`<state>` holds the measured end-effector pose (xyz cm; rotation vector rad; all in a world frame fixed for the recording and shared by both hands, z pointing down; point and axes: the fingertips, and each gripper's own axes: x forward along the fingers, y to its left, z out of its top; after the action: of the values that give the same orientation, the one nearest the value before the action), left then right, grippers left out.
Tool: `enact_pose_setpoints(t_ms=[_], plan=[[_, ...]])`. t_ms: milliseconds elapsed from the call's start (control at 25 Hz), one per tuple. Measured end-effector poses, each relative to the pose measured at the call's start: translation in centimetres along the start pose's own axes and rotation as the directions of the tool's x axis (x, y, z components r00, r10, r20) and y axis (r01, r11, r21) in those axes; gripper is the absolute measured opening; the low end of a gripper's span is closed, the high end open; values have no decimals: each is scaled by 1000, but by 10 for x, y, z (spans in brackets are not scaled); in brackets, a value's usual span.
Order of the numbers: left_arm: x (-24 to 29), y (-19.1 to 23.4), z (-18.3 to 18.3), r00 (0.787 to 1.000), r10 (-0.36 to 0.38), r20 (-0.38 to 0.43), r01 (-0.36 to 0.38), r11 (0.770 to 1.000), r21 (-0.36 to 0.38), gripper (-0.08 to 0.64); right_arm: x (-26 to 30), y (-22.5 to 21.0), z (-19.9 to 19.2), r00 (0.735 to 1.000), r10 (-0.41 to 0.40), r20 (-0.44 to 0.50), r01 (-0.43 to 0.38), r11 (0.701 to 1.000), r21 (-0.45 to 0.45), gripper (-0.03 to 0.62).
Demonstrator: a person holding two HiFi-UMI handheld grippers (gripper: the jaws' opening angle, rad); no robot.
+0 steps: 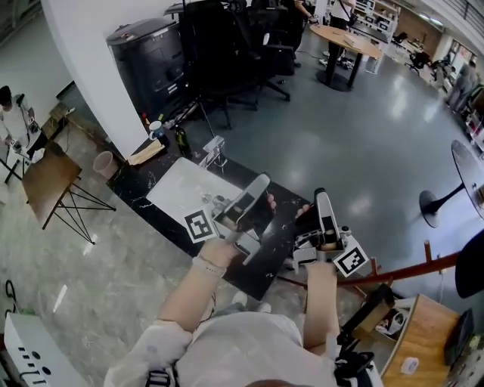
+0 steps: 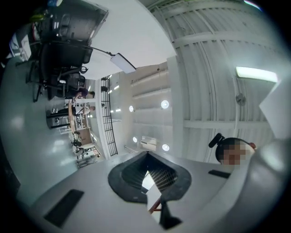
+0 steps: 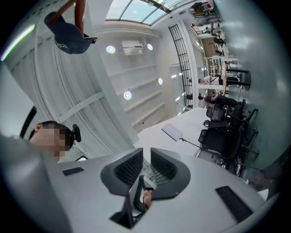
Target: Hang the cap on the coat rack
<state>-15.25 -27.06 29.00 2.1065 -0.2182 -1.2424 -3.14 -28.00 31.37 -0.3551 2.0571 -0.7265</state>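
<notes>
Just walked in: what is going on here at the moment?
A person holds a hand-held gripper in each hand over a dark table. The left hand-held gripper is shut on nothing; the right hand-held gripper is slightly open and empty. The dark cap already hangs on the wooden coat rack at the person's right.

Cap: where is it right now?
The dark blue cap is in the upper left of the right gripper view. It hangs on the brown coat rack, left of the round wall lights.
</notes>
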Motion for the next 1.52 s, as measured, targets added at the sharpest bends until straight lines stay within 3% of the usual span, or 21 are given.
enact_pose_setpoints(t_ms=[240,440,760,1160,1520], plan=[[-55,-5,39,991,83,103,-92,992,90,9,23,-14,-54,992,30,-124,-21,997,70,67],[-85,-3,51,982,131,139,-151,978,144,9,31,-26,-88,981,38,-192,-15,993,121,67],[-125,3,51,958,200,207,-233,961,149,9,27,-35,-138,952,50,-301,8,983,186,67],[-138,14,41,946,229,229,-266,952,148,9,21,-44,-153,930,54,-364,17,982,190,64],[-134,15,36,948,225,224,-257,958,130,9,19,-45,-151,930,39,-366,28,984,175,58]])
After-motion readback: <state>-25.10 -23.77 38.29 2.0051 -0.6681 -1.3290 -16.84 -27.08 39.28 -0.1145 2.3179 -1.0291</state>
